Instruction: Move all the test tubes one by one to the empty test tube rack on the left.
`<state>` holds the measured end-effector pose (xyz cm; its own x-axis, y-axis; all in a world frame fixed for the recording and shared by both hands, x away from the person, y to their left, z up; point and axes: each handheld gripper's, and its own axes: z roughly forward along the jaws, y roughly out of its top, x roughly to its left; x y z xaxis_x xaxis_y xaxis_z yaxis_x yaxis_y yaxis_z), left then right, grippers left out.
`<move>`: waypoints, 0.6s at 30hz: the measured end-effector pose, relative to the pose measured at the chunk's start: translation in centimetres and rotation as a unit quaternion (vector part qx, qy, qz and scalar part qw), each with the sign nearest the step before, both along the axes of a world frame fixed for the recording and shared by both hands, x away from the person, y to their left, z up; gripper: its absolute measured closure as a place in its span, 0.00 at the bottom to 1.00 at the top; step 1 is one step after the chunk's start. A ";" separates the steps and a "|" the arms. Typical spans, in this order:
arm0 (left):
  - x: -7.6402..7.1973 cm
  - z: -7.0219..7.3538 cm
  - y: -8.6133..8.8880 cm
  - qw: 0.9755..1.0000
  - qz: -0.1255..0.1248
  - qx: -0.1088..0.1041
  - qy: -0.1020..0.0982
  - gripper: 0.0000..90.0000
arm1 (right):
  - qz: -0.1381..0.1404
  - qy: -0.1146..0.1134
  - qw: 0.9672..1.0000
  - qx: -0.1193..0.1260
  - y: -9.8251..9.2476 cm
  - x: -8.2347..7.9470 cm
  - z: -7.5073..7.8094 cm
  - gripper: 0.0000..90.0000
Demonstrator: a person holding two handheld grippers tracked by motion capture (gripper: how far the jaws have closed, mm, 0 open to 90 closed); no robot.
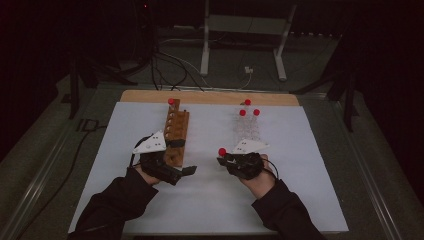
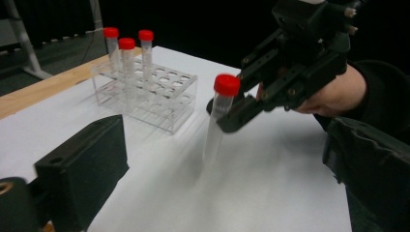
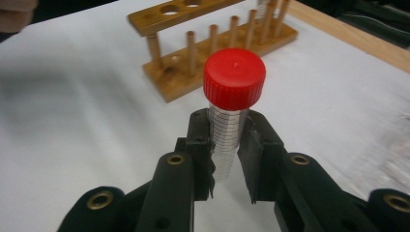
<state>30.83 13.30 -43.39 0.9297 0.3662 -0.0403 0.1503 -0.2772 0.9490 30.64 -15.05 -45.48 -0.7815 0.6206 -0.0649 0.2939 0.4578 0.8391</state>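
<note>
Two black hand-held grippers sit low in the high view, over a white sheet (image 1: 300, 165) that covers the wooden table. The left gripper (image 1: 187, 171) lies lower left of centre, at the near end of a brown wooden tube rack (image 1: 177, 131), which holds one red-capped tube at its far end. Whether its jaws are open or closed cannot be told. The right gripper (image 1: 223, 159) lies lower right of centre and clamps a clear plastic test tube with a red screw cap (image 1: 222, 151). Above it, in the upper right, stands a clear plastic tube rack (image 1: 246, 131) with three more red-capped tubes.

From the left gripper view, the right gripper (image 2: 227, 116) reaches in from the upper right and holds the tube (image 2: 218, 121) just under its cap, upright and slightly tilted, over the white sheet at centre frame. The clear rack (image 2: 164, 92) stands at upper left.

In the right gripper view, the two jaws press on the tube (image 3: 228, 130) from both sides at centre frame, with the wooden rack (image 3: 217, 53) across the top.
</note>
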 end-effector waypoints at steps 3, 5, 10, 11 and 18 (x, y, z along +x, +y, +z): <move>0.0 0.0 -0.6 1.000 -0.009 0.001 -0.002 0.07 | 0.011 -0.001 1.000 -0.004 0.5 -0.3 -0.1 0.83; 0.0 0.0 -1.0 1.000 -0.014 0.001 -0.001 0.08 | 0.015 0.001 1.000 -0.004 0.6 -0.5 -0.1 0.83; 0.1 0.0 -1.8 1.000 -0.019 0.002 -0.003 0.15 | 0.020 0.005 1.000 -0.002 0.9 -0.7 -0.1 0.83; 0.2 0.0 -1.9 1.000 -0.020 0.001 -0.003 0.18 | 0.021 0.005 1.000 -0.002 0.9 -0.8 -0.1 0.83; 0.5 -0.2 -3.5 1.000 -0.025 0.014 -0.003 0.28 | 0.028 0.007 1.000 -0.003 1.3 -1.1 -0.2 0.83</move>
